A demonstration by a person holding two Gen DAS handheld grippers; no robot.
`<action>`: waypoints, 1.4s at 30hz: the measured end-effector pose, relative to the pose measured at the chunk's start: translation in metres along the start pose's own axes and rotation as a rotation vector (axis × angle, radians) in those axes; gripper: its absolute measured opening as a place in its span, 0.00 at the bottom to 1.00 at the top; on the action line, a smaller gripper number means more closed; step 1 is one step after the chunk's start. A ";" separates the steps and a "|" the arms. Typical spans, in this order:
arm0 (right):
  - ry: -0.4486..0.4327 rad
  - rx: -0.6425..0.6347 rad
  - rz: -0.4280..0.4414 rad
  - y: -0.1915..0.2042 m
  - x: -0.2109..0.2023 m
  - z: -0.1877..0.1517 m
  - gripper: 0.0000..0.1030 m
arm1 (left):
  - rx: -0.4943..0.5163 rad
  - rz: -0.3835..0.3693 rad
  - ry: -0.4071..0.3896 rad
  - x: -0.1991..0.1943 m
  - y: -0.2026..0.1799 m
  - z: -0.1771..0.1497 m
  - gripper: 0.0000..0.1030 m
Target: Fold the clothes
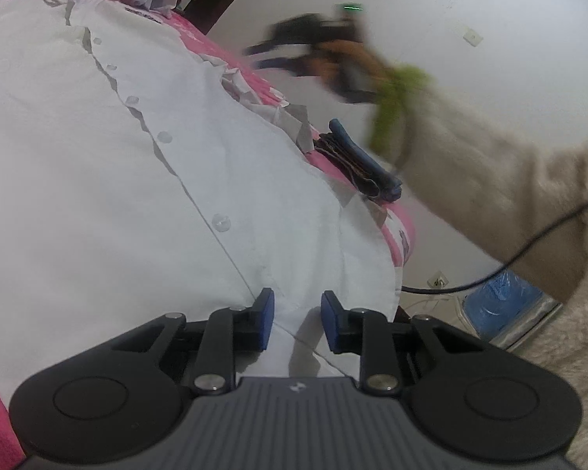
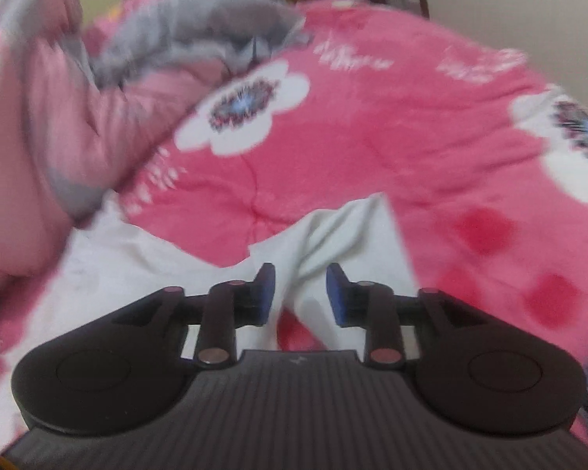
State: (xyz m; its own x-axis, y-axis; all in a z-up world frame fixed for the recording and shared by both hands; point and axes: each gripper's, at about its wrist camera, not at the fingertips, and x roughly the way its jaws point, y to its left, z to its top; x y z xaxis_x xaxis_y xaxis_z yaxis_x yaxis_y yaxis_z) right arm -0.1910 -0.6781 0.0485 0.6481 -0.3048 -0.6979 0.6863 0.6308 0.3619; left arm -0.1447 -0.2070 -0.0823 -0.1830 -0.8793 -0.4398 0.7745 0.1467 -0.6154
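Note:
A white button-up shirt (image 1: 109, 149) lies spread on the pink floral blanket (image 2: 372, 125), buttons facing up. My left gripper (image 1: 298, 313) hovers over the shirt's lower hem with its blue pads apart; cloth lies under and between them, not pinched. In the right wrist view, a bunched white sleeve (image 2: 345, 231) runs up between the fingers of my right gripper (image 2: 300, 293), which stands open with the pads clear of the cloth. That same gripper (image 1: 256, 58) shows blurred in the left wrist view, above the bed's far edge, held by a hand in a cream fleece sleeve (image 1: 490, 180).
A folded dark blue garment (image 1: 366, 164) rests at the blanket's edge beside the shirt. A pink and grey quilt (image 2: 58, 117) is heaped at the left. A black cable (image 1: 529, 243) hangs past the bed, above a blue packet (image 1: 505, 301) on the floor.

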 end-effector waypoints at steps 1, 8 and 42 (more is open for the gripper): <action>-0.011 -0.008 0.012 -0.005 -0.027 -0.003 0.29 | -0.001 0.004 0.001 0.001 -0.001 0.001 0.27; 0.002 -0.245 -0.109 -0.012 -0.171 -0.083 0.34 | -0.016 0.058 0.015 0.002 -0.011 0.003 0.27; -0.190 -0.345 -0.158 -0.049 -0.169 -0.277 0.00 | 0.229 0.344 0.054 0.022 -0.069 0.012 0.52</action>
State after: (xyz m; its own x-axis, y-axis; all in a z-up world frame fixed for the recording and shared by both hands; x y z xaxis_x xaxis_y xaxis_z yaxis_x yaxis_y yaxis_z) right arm -0.4252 -0.4597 -0.0220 0.6153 -0.5228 -0.5899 0.6524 0.7578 0.0089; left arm -0.1953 -0.2416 -0.0416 0.0836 -0.7706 -0.6318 0.9094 0.3182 -0.2678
